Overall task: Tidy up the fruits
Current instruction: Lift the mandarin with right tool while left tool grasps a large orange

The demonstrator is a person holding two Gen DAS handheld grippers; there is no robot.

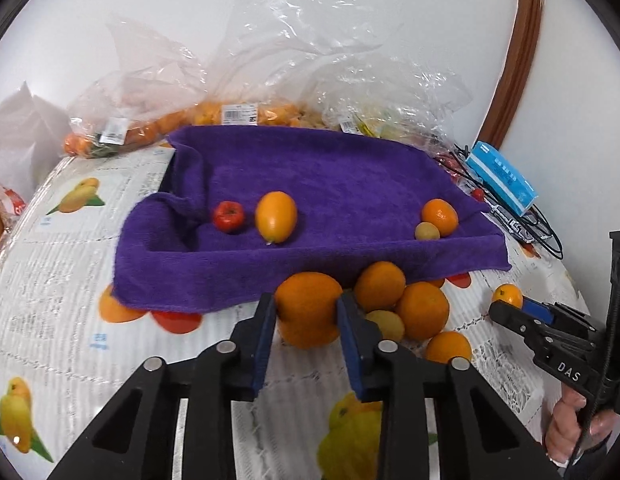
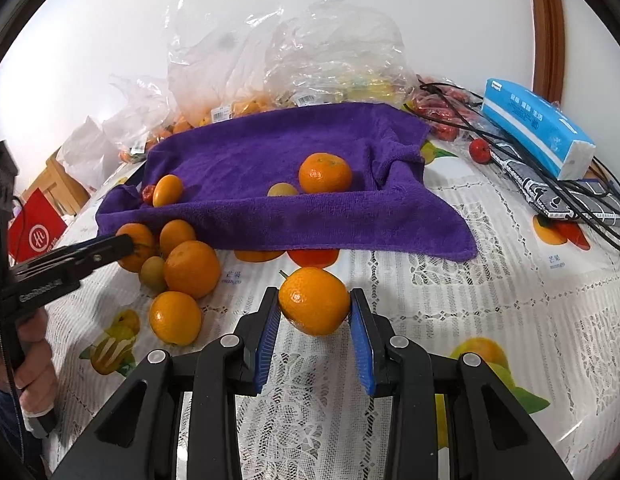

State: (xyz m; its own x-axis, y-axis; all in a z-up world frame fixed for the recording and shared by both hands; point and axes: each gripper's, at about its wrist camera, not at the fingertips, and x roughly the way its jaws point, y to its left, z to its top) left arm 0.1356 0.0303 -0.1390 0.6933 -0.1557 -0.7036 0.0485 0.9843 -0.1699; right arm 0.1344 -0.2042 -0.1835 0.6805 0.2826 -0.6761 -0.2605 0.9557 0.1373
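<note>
Left wrist: fingers [image 1: 306, 312] pinch round glossy orange [image 1: 308, 310].

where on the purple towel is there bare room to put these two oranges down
The purple towel is bare in its middle, between the oval orange fruit with the small red fruit and the mandarin with the small yellow-green fruit. Its back half is free too. The cluster of oranges crowds the near front edge.
</note>
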